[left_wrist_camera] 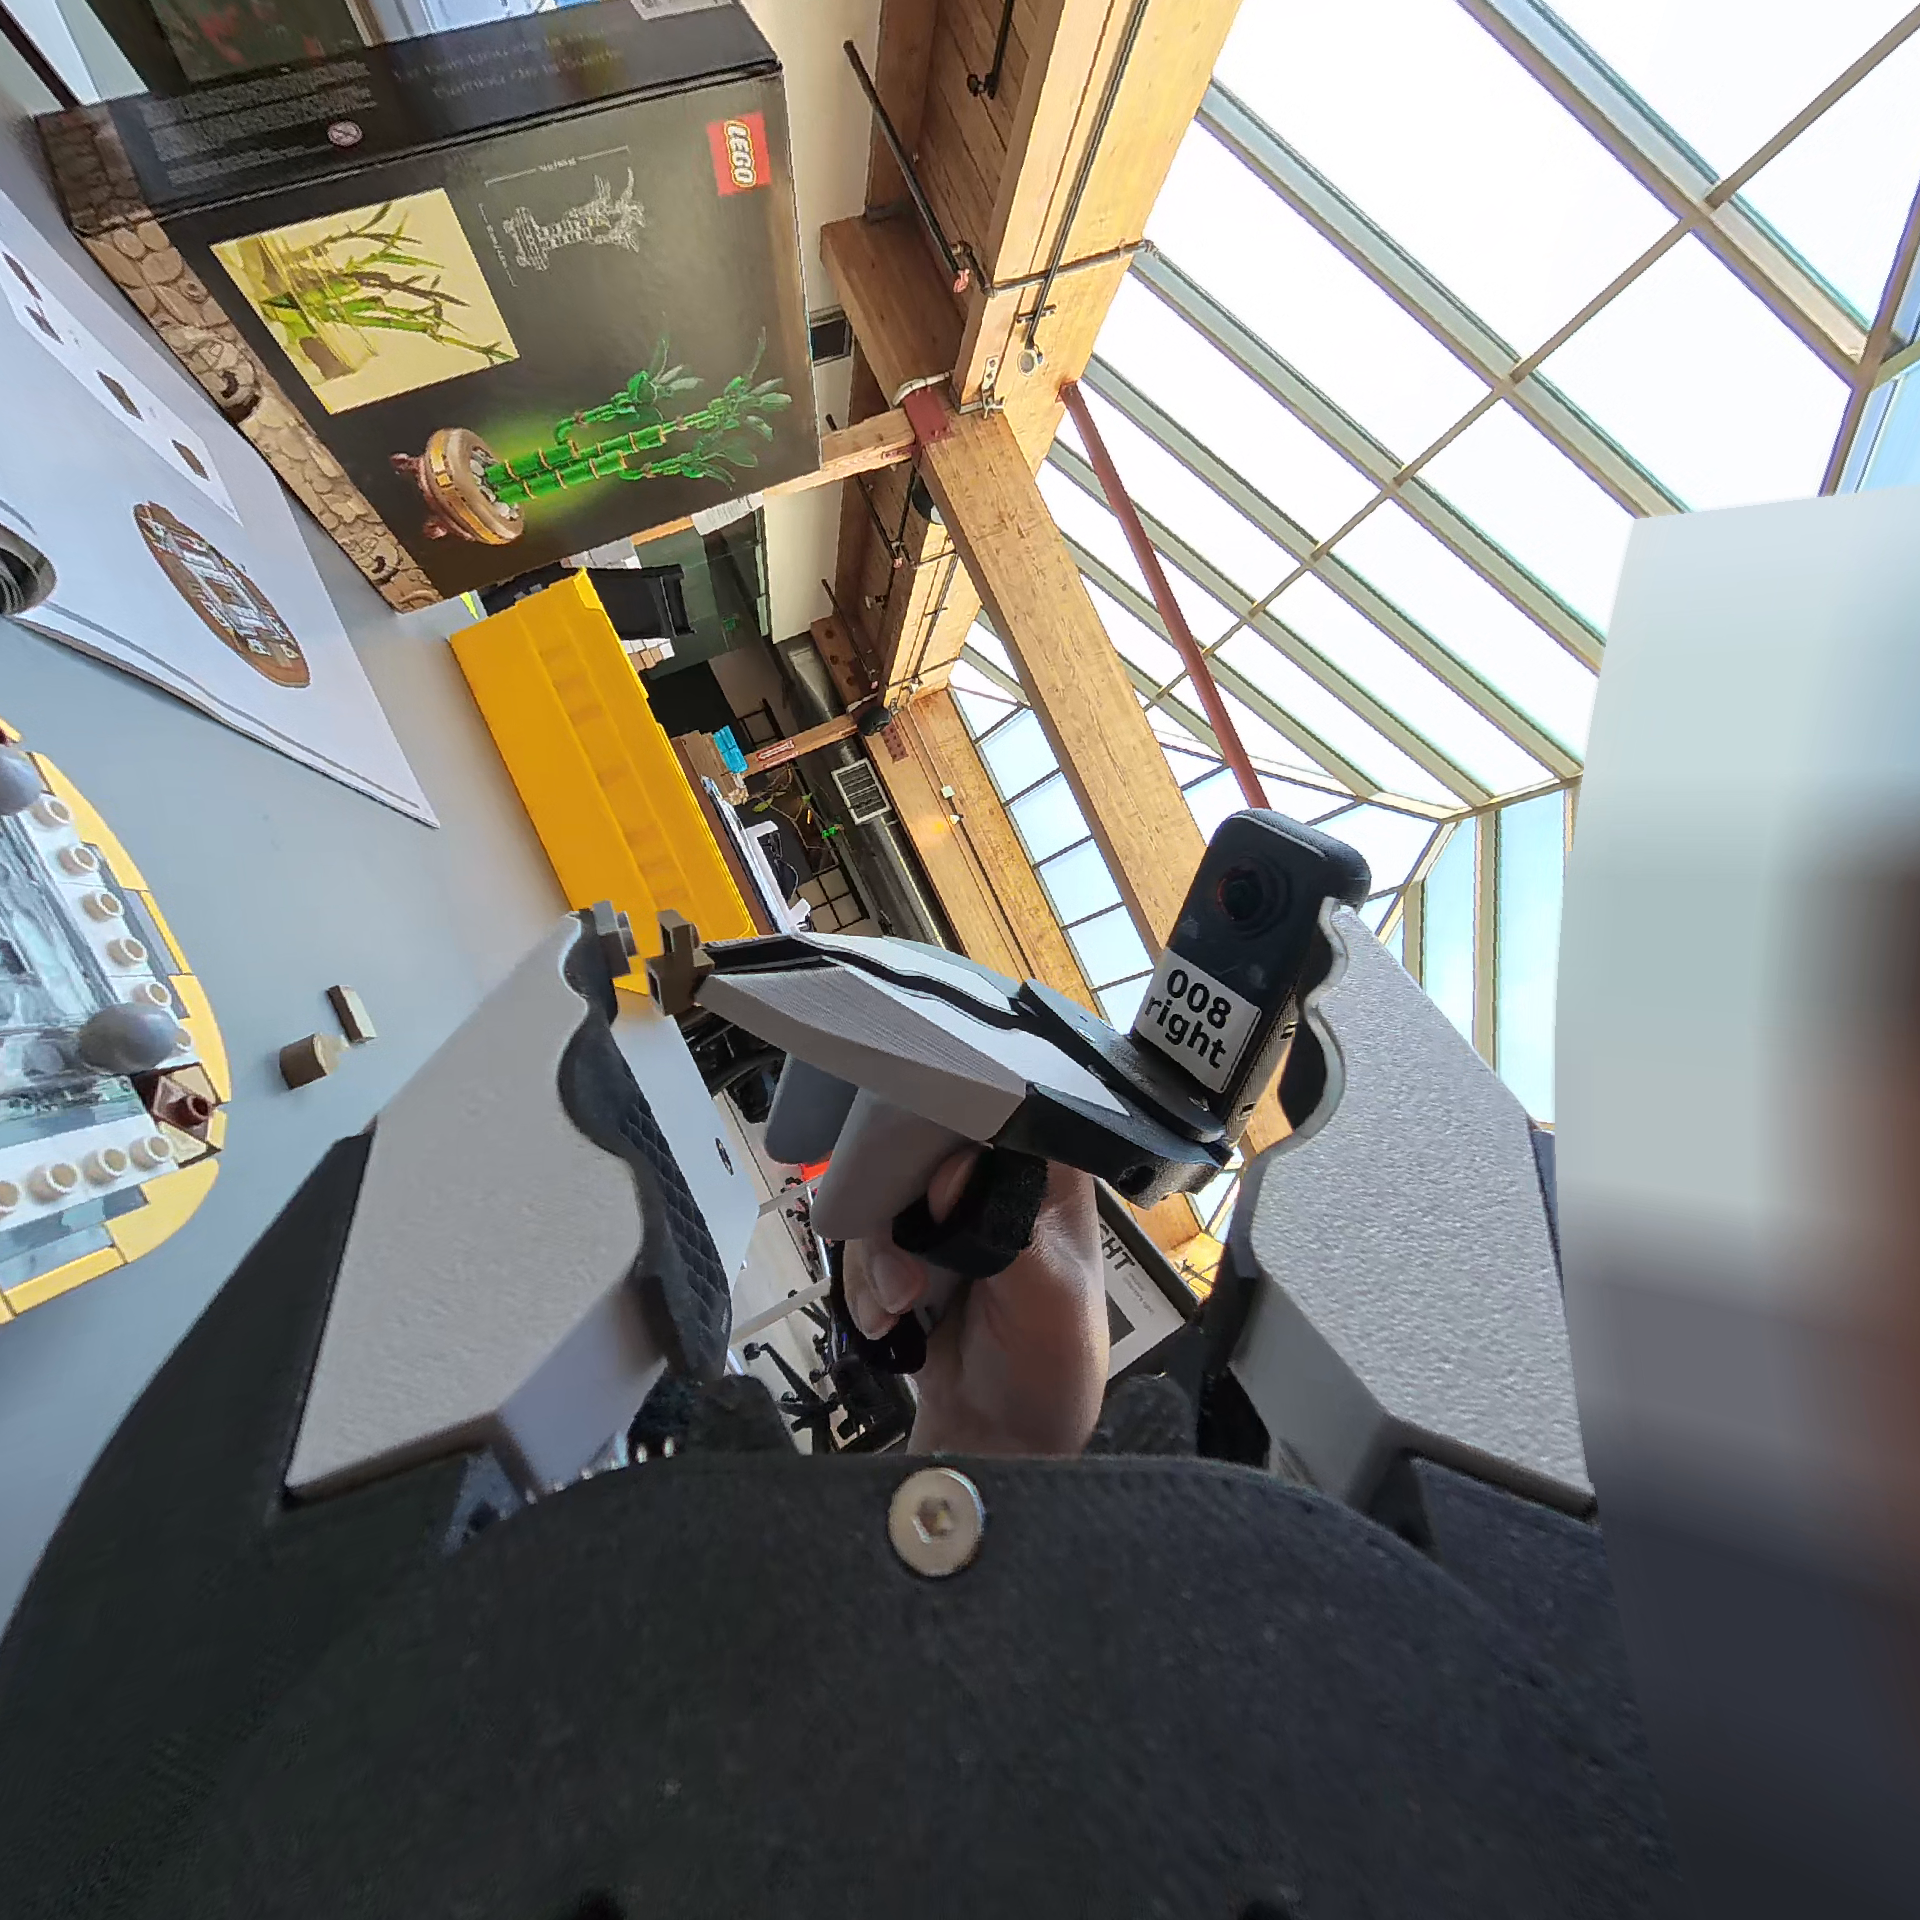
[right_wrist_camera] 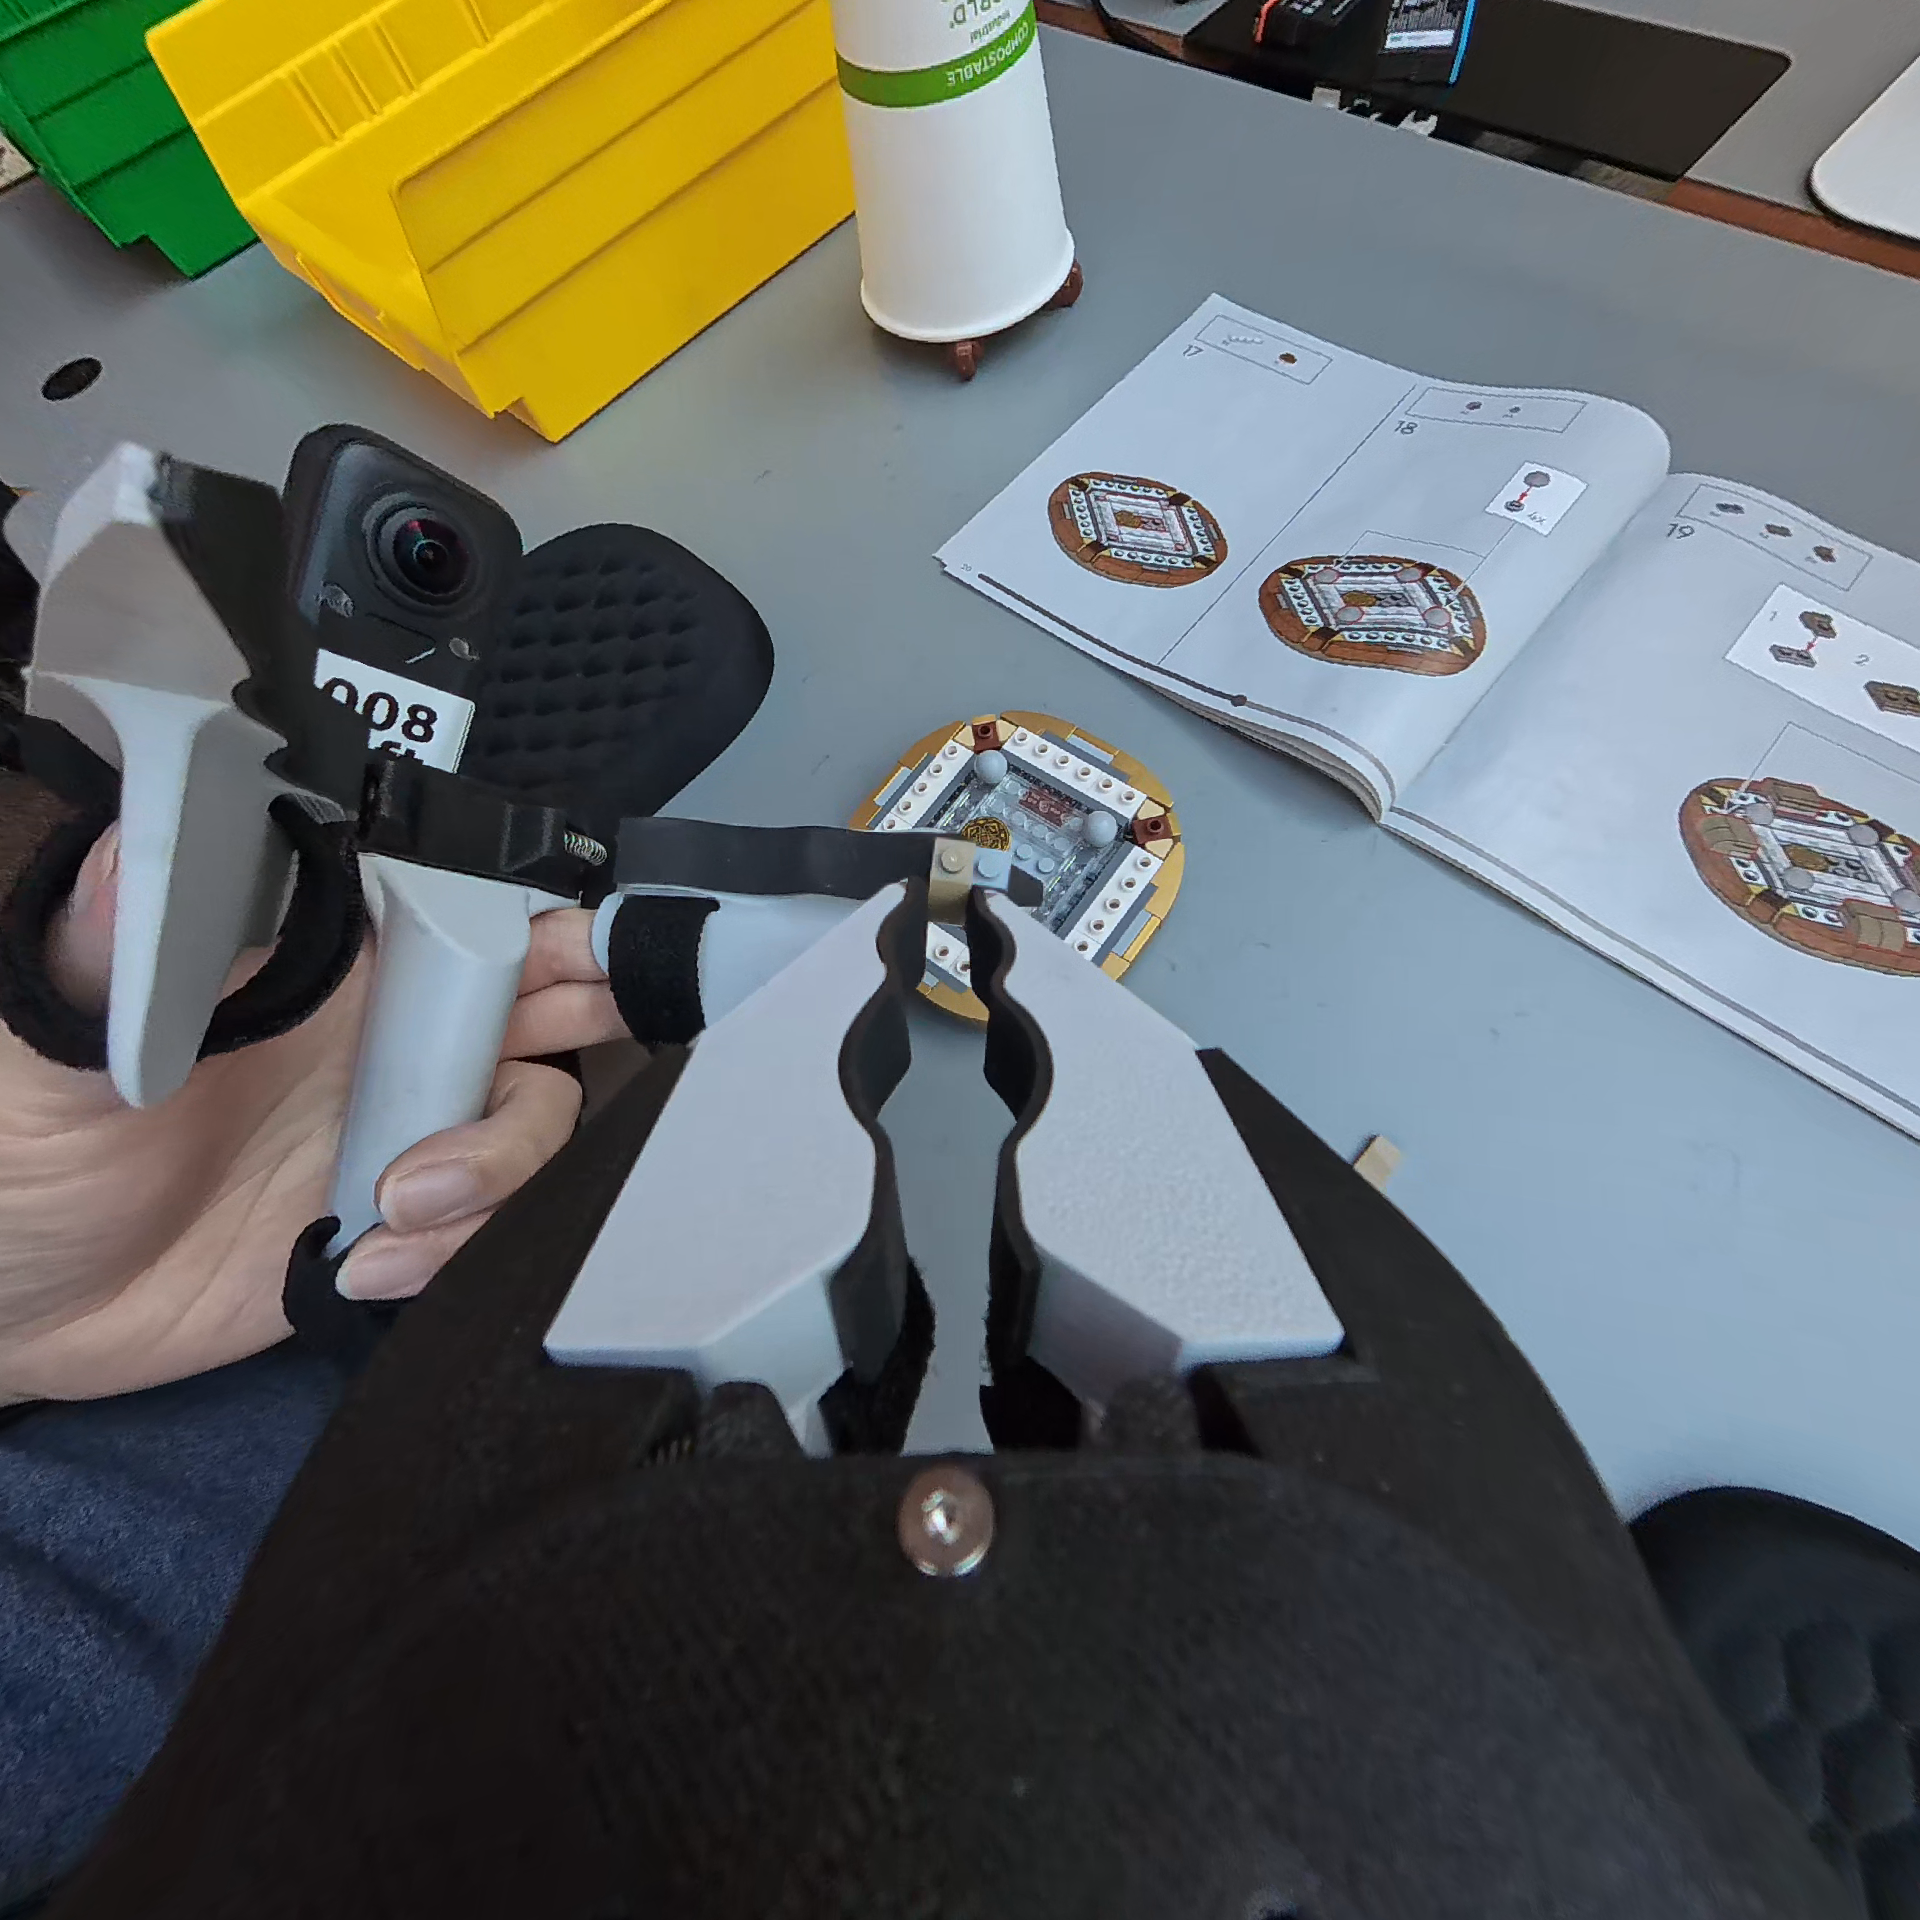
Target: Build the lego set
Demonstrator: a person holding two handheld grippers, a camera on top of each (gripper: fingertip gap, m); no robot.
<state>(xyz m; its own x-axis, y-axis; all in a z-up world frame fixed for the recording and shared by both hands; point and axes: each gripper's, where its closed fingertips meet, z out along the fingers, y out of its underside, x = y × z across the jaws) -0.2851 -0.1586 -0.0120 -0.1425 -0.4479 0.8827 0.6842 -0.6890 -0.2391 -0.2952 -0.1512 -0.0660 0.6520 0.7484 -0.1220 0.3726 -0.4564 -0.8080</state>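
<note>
My right gripper [right_wrist_camera: 940, 906] is shut on a small tan and grey lego piece [right_wrist_camera: 958, 868] and holds it above the round gold-rimmed lego base [right_wrist_camera: 1132, 925] on the grey table. My left gripper [left_wrist_camera: 961, 925] is wide open. One of its fingers [right_wrist_camera: 779, 857] lies edge-on against the held piece. In the left wrist view the right gripper [left_wrist_camera: 665, 966] reaches in between my open fingers with the piece [left_wrist_camera: 673, 951] touching my left finger [left_wrist_camera: 488, 1195]. The base [left_wrist_camera: 177, 1049] lies at the far left there.
An open instruction booklet [right_wrist_camera: 1455, 582] lies right of the base. A yellow bin [right_wrist_camera: 520, 187], a green bin [right_wrist_camera: 94, 125] and a white cup [right_wrist_camera: 956, 177] stand behind. The lego box [left_wrist_camera: 468, 312] is upright. Loose tan pieces [left_wrist_camera: 312, 1060] lie near the base.
</note>
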